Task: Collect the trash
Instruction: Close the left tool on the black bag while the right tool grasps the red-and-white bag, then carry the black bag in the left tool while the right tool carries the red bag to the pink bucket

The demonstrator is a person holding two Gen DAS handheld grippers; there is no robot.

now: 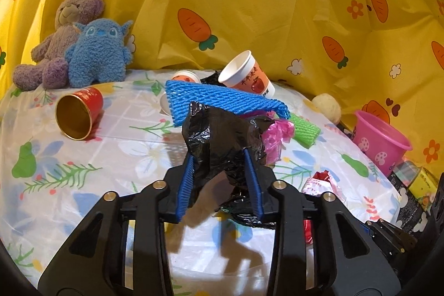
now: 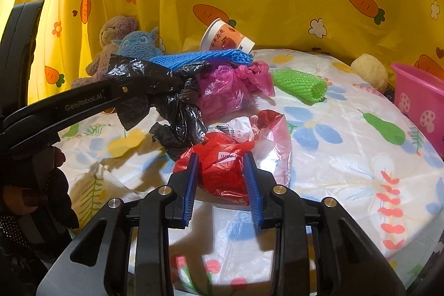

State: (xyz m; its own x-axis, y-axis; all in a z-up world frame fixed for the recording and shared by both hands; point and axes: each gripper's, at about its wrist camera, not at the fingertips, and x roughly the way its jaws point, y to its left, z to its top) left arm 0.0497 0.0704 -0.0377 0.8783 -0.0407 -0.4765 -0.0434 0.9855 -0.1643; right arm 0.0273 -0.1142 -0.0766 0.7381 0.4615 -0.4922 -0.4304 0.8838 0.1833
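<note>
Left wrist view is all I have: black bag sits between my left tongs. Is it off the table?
Observer: From the right wrist view, the black bag dangles from the tip of the left tongs, its upper part clear of the tablecloth. I can't judge its bottom end.
Operator: Where is the right one?
Observer: The right tongs straddle the red bag, one finger on each side. Whether they grip it is unclear.
Operator: Anything on it?
Observer: A crumpled white printed label lies at its far edge.

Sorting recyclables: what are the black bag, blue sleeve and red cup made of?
Black bag: thin glossy plastic film, crinkled with bright glints. Blue sleeve: likely foam netting, matte open mesh. Red cup: probably coated paper, shiny gold lining.
</note>
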